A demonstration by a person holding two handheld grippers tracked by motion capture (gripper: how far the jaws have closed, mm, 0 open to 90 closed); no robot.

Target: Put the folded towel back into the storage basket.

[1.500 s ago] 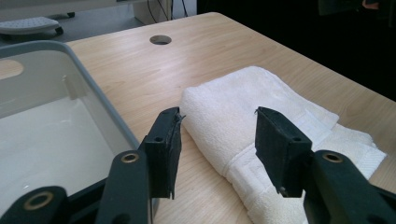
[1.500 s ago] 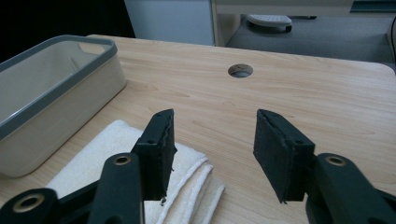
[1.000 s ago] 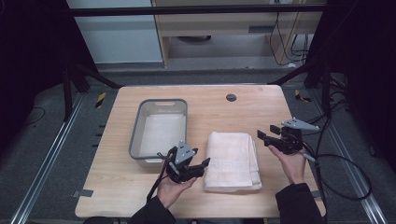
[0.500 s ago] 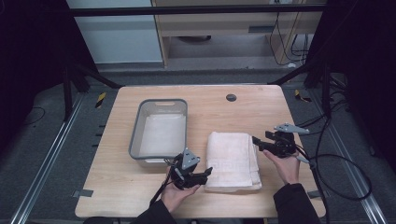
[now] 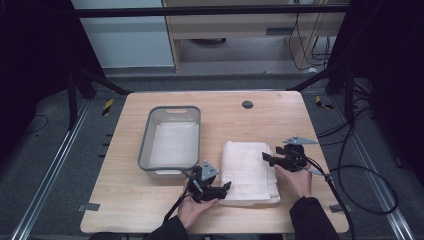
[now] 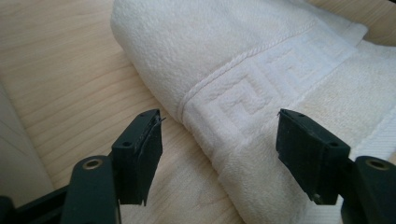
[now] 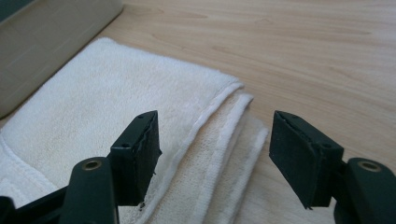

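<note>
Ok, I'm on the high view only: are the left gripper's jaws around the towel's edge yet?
Observer: They straddle it. In the left gripper view the left gripper has the towel edge between its open jaws, pads not pressing; they have just been opening.
Operator: Any pattern on that edge?
Observer: Yes, a woven key-pattern band crosses the towel ahead of the jaws.
Operator: And the right side?
Observer: The right gripper is open over a corner where stacked folded layers show.
</note>
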